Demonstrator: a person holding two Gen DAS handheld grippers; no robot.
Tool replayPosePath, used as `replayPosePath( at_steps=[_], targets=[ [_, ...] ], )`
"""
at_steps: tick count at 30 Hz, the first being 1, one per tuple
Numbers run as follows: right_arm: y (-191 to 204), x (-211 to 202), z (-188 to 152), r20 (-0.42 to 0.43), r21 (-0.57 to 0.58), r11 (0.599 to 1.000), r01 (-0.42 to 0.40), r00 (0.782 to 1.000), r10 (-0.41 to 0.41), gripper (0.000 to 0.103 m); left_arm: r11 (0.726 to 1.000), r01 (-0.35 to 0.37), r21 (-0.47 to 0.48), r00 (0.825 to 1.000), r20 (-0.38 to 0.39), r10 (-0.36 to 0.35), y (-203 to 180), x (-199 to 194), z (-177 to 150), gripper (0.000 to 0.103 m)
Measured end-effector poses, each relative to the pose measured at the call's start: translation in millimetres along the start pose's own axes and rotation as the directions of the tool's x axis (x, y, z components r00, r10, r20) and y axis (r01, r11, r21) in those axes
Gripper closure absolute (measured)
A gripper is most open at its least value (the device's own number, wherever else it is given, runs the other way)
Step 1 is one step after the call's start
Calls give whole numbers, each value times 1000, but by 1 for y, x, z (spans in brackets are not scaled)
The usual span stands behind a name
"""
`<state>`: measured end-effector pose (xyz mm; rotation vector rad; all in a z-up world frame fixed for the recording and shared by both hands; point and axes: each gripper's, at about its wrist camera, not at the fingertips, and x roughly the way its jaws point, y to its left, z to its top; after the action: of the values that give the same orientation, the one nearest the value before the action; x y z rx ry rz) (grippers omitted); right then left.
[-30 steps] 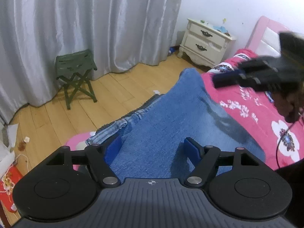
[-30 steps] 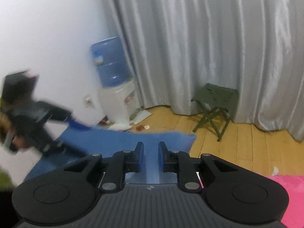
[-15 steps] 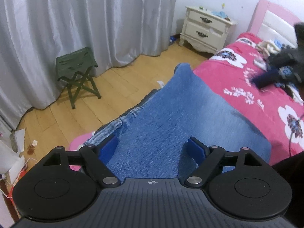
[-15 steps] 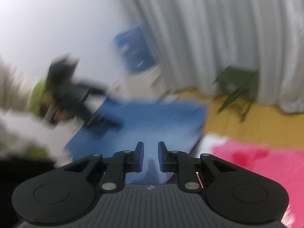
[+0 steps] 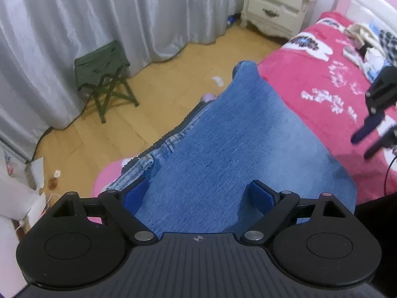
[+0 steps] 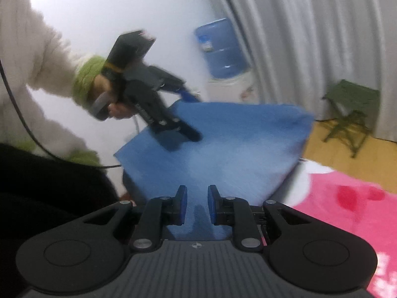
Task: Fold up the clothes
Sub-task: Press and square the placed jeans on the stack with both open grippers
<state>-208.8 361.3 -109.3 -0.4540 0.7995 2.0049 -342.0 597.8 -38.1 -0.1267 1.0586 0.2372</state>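
Observation:
Folded blue jeans point(image 5: 248, 134) lie flat on the pink bedcover point(image 5: 335, 94), their waistband edge toward the floor side. My left gripper point(image 5: 198, 188) hovers low over the near part of the denim. Its jaws are opening wide and the blue pads point(image 5: 135, 195) press on nothing. In the right wrist view the jeans point(image 6: 235, 144) fill the middle, and the left gripper point(image 6: 192, 116), held by a hand with a green cuff, points down at their far edge. My right gripper point(image 6: 197, 203) is over the near edge, its jaws opening slightly from a narrow gap, with nothing pinched.
A green folding stool point(image 5: 104, 74) stands on the wooden floor by the grey curtain. A cream nightstand point(image 5: 275, 7) sits beside the bed, and a pile of clothes point(image 5: 369, 42) lies near the headboard. A water dispenser point(image 6: 223, 57) stands against the wall.
The left jaws have spread wider over the jeans. The right gripper has swung off to the bed's right side. The right view has turned toward the jeans and the left gripper.

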Motion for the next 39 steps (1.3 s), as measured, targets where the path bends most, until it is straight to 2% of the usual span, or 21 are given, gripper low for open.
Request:
replayPosePath(
  at_steps=[4, 6, 8, 11, 13, 16, 19, 23, 26, 30, 33, 35, 37, 39],
  targets=[
    [-9, 27, -28, -58, -46, 999, -23, 998, 21, 82, 998, -58, 35, 998, -36, 59, -14, 3, 4, 10],
    [-18, 12, -30, -13, -7, 999, -42, 999, 42, 82, 995, -94, 42, 994, -50, 96, -20, 4, 8, 9],
    [-29, -9, -26, 85, 21, 999, -25, 996, 24, 82, 991, -123, 48, 990, -65, 126, -25, 6, 12, 8],
    [-48, -27, -23, 195, 68, 998, 3, 981, -16, 82, 980, -181, 84, 979, -79, 188, -35, 5, 19, 7],
    [-56, -31, -22, 211, 77, 997, 24, 977, -40, 82, 967, -232, 107, 968, -75, 241, -43, -1, 24, 9],
    [-60, -38, -23, 184, 70, 996, 61, 980, -73, 82, 943, -308, 124, 948, -41, 315, -55, -22, 29, 11],
    [-52, -45, -17, 104, 34, 990, 135, 985, -138, 82, 934, -354, 41, 934, -29, 355, -67, -62, 25, 11],
    [-39, -51, -1, 72, 84, 982, 167, 982, -173, 82, 931, -362, -41, 931, -68, 359, -94, -108, 10, 10],
    [-27, -65, 12, 116, 163, 970, 181, 973, -201, 84, 940, -335, -68, 942, -49, 332, -114, -120, 6, 11],
    [-27, -57, 19, 211, 162, 966, 200, 949, -232, 85, 938, -315, -144, 948, -7, 318, -120, -96, -7, 15],
    [-41, -30, 28, 310, 148, 970, 193, 922, -231, 85, 940, -298, -164, 953, -1, 302, -115, -61, -27, 18],
    [-55, -5, 38, 351, 183, 967, 178, 907, -233, 85, 938, -283, -200, 958, -15, 286, -108, -39, -41, 21],
    [-71, 21, 47, 354, 229, 960, 163, 904, -238, 85, 934, -281, -222, 958, -13, 286, -105, -29, -54, 20],
    [-89, 47, 52, 319, 288, 941, 179, 908, -271, 85, 933, -275, -233, 959, 0, 283, -107, -28, -59, 19]
  ],
)
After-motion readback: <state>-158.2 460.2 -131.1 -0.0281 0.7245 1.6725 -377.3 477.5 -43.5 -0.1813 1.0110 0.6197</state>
